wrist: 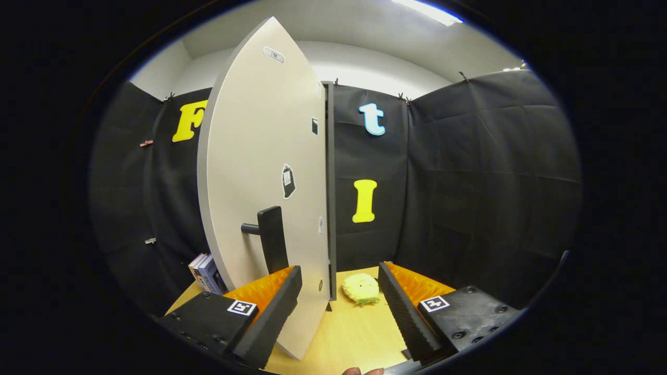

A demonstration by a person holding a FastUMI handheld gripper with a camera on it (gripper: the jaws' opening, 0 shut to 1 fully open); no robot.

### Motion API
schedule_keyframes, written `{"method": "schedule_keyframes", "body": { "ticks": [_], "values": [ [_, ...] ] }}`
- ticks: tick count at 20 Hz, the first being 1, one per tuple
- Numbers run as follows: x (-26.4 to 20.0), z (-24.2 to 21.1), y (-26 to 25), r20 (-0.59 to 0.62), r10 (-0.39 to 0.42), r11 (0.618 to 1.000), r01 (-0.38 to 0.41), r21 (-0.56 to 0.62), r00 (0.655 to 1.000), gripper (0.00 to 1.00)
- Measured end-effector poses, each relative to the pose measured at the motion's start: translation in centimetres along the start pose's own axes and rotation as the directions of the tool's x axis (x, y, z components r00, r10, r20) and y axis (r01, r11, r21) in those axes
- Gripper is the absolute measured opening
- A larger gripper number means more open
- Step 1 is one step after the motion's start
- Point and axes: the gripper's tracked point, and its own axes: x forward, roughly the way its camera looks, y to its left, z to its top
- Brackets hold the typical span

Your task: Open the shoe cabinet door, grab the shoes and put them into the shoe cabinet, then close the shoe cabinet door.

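Tabletop: pale cabinet door [260, 172] ajar; hand-held gripper [341, 307] spread.

**A:** Any writing legible on the tall pale grey cabinet door [260, 156]?

**B:** None. Its small black-and-white sticker [288, 181] and the oval tag [274, 54] near its top are too small to read.

**A:** And the gripper [340, 271]?

**B:** Its fingers stand spread, with the door's edge between them. They carry 2 square black-and-white coded markers [242, 307], no words. The upright book spines [206, 273] beside the door are blurred.
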Motion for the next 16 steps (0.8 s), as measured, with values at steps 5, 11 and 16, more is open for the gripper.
{"method": "schedule_keyframes", "body": {
  "ticks": [5, 11, 16],
  "values": [
    [0.9, -0.3, 4.6, -0.012, 0.057, 0.998, -0.057, 0.036, 0.998, 0.98],
    [2.9, -0.4, 9.4, -0.008, 0.134, 0.989, -0.133, 0.057, 0.991, 0.98],
    [5.1, -0.9, 12.2, -0.020, 0.170, 0.984, -0.169, 0.048, 0.985, 0.98]
  ]
}}
